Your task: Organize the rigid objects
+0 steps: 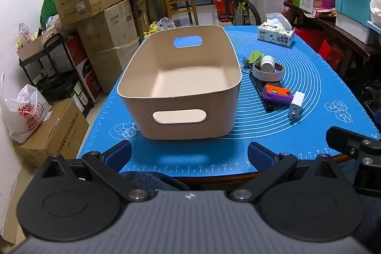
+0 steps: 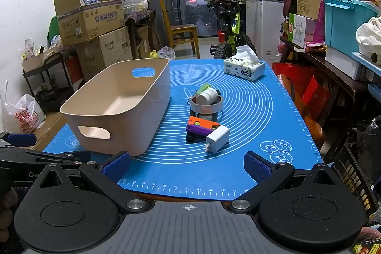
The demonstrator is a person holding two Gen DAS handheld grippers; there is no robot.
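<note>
left gripper (image 1: 189,155): black linkage arms, round black discs, silver screws, blue ribbed pads | right gripper (image 2: 187,167): same build | housing: grey ribbed, crosshair mark

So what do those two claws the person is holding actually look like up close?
Both look alike. Each claw, left and right, has two black jointed arms tipped with blue textured pads, pivoting on silver bolts above round black discs. Between the discs sits a grey ribbed body with a small crosshair mark. White lettering shows on the left claw's side, partly cut off.
</note>
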